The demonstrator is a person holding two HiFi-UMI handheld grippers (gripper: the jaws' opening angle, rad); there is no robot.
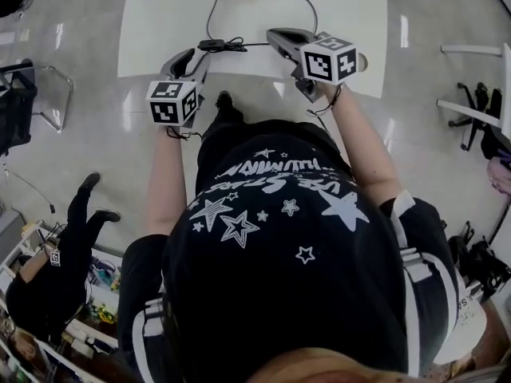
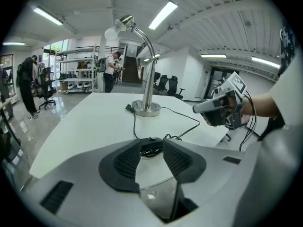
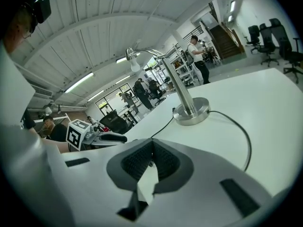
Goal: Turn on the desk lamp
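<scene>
Figure: a person is standing at the white table, holding a gripper in each hand. They are facing the desk lamp, which is standing at the far middle of the table on its round metal base. Left of the base and nearer the person, the left gripper is hovering with its jaws apart and gripping nothing. Just beyond its tips the black cord is lying on the table, carrying a dark inline block, probably the switch. Right of the base, the right gripper is hanging over the table's near edge, pads together and empty. The base is looking heavy and steady, while the cord is looking light, limp and apt to skid. The block is therefore best pinched across its sides or pinned flat while pressing.
</scene>
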